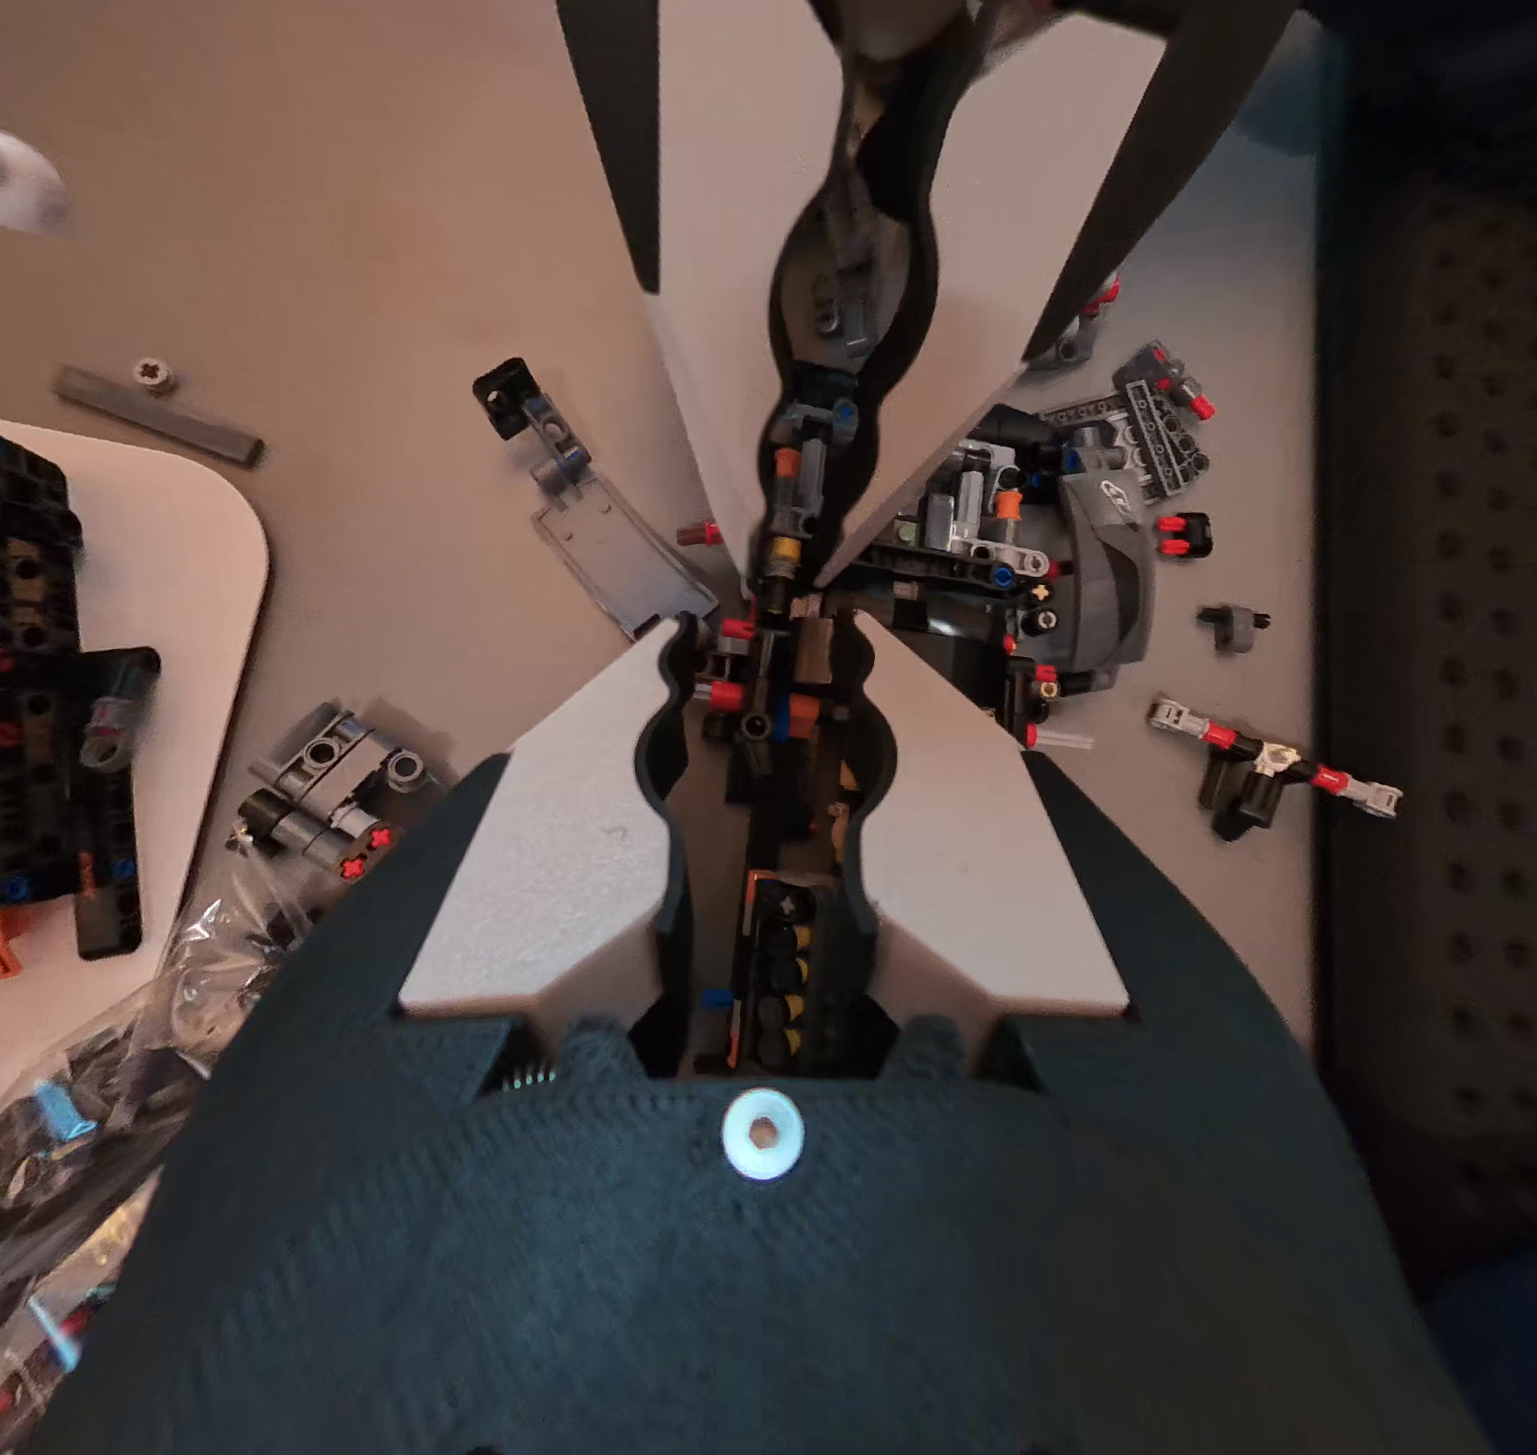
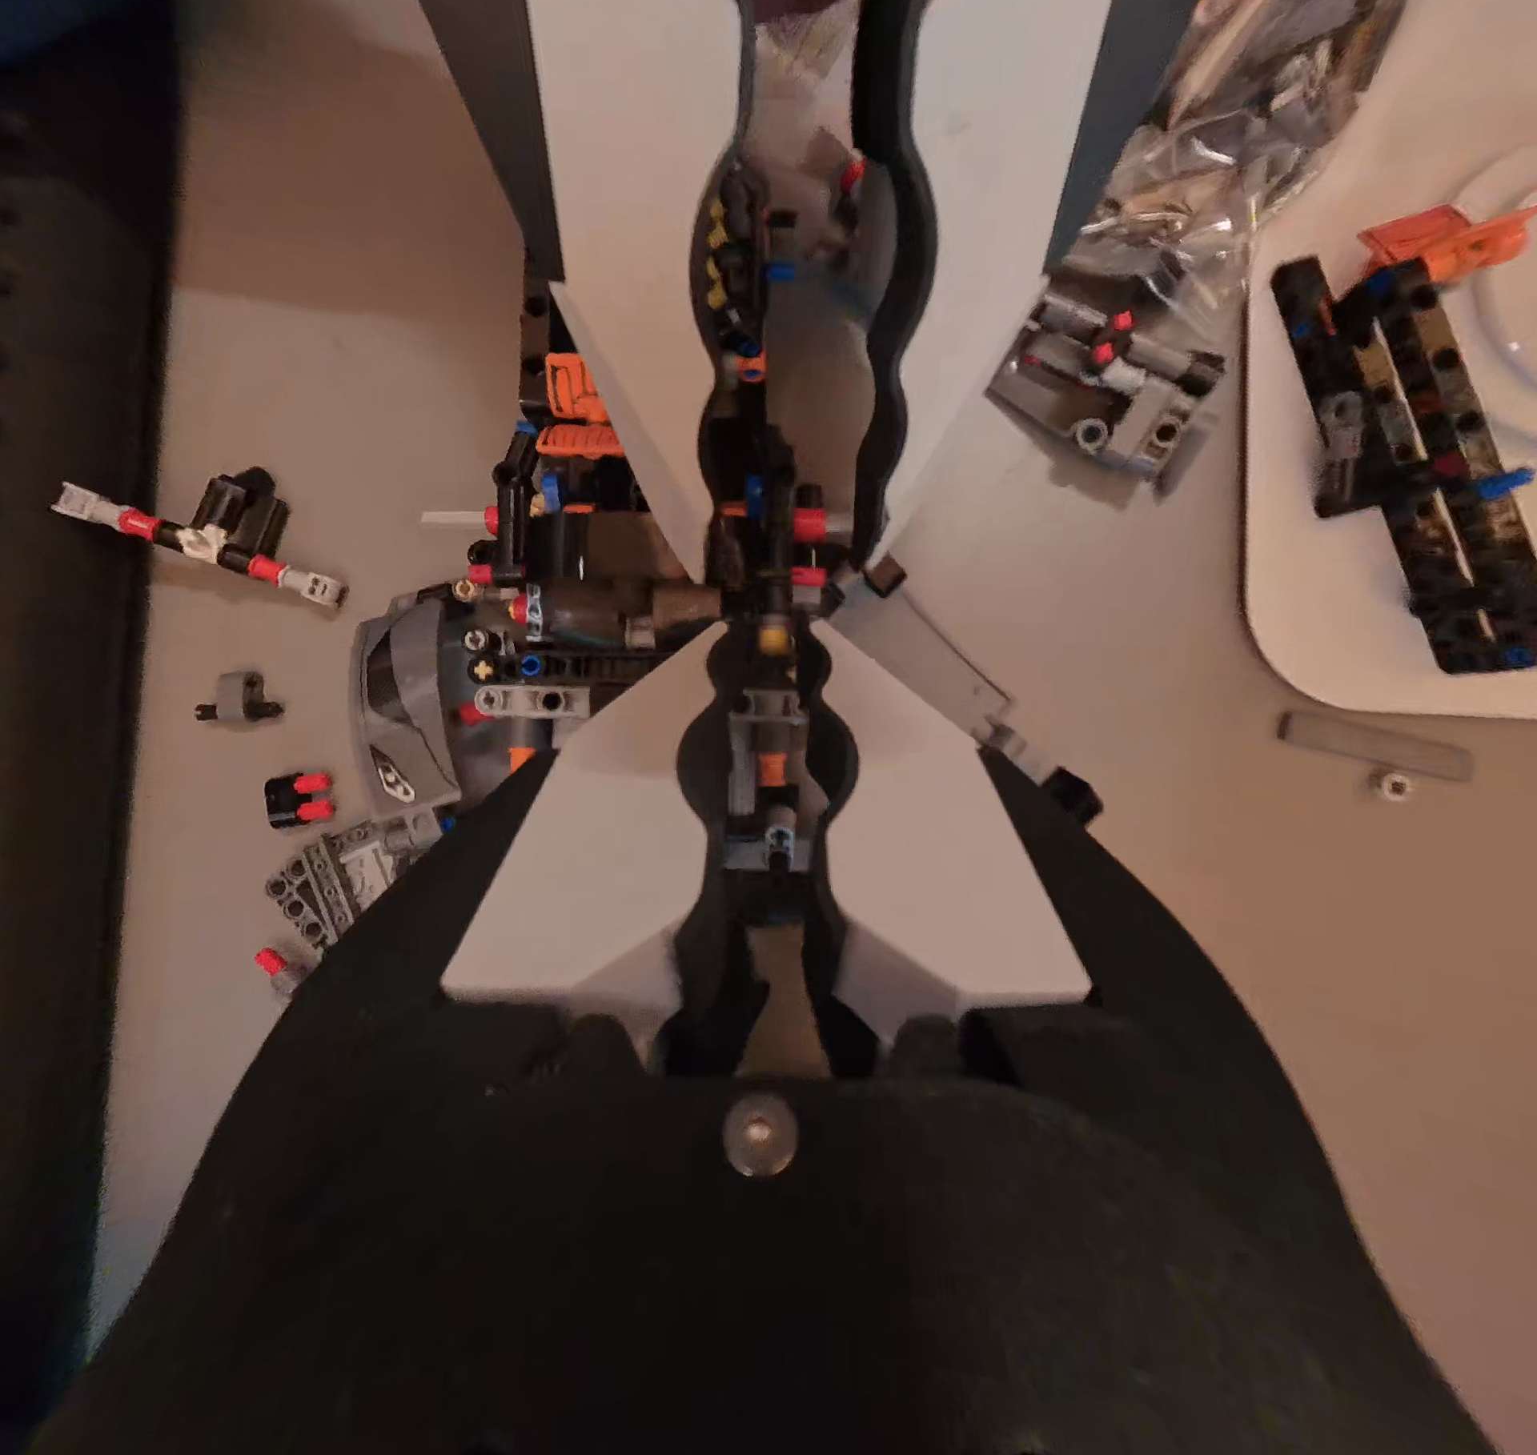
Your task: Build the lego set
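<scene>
Left tool (image 1: 769,625) clamps black lego assembly (image 1: 773,750) | right tool (image 2: 769,625) opposite, tip-to-tip, gripping grey subassembly (image 2: 769,750)

Two handheld grippers: left gripper (image 1: 769,617) dark teal printed plastic, right gripper (image 2: 769,625) black, both with white finger panels and a central screw.

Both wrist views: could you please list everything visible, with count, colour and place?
main lego assembly: one, black, grey and orange, centre, between both grippers
axle piece: one, black, red and grey, near the table edge
curved grey subassembly: one, beside the bags
clear part bags: several, by the white tray
black beam frame: one, on the white tray
flat grey bar: one, beside the tray
left hand-held gripper: black, shut on the assembly
right hand-held gripper: black, shut on the assembly
</scene>
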`<state>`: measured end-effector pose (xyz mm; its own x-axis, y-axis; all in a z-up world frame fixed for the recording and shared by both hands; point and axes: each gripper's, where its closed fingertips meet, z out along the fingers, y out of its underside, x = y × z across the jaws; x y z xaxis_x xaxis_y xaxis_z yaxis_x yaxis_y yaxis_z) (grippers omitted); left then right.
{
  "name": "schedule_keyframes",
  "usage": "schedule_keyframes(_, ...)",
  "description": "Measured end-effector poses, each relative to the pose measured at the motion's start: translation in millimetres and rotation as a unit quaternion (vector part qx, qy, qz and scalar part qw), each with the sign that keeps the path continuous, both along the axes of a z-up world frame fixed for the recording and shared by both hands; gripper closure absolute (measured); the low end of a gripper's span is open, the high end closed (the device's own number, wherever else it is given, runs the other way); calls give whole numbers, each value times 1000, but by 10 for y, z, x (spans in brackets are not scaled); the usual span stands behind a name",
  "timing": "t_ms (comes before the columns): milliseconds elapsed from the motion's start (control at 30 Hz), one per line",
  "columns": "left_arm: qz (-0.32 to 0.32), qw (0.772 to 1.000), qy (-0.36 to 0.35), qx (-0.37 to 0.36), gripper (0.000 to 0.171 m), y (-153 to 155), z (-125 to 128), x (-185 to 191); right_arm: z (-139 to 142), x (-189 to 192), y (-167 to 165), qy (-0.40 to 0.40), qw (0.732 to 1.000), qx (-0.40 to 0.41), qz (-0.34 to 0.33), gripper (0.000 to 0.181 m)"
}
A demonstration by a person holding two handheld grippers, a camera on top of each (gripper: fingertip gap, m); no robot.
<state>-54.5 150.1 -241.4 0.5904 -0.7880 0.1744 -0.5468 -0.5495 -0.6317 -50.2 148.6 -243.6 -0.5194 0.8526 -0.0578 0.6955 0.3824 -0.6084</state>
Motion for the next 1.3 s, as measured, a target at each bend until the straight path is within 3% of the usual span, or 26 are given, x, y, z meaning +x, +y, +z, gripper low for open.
schedule_keyframes(200,-13,998,-65,-14,155,-15,-1,112,-7,47,57,-2,1000,28,8,175)
schedule_keyframes(233,-8,997,-70,-15,171,1,-23,85,-9,67,68,-3,999,44,13,176)
schedule_keyframes(333,-15,995,-94,-23,171,-26,-43,56,-11,145,109,-16,996,89,23,176)
schedule_keyframes(500,-17,994,-102,-30,171,-18,-66,123,-8,215,154,-27,995,99,21,176)
schedule_keyframes(800,-28,990,-134,-44,171,-35,-77,198,-12,343,223,-26,999,24,15,176)
schedule_keyframes(867,-5,995,-82,-64,171,-27,-240,77,-3,444,331,-35,999,37,5,176)
schedule_keyframes(1200,-26,997,-54,-49,171,-23,-226,169,3,463,312,-45,999,29,1,176)
schedule_keyframes(1233,-17,998,-50,-28,154,37,-187,166,6,454,305,-42,999,30,4,176)
schedule_keyframes(1300,-16,999,-48,-10,145,83,-148,193,18,432,280,-35,999,34,9,175)
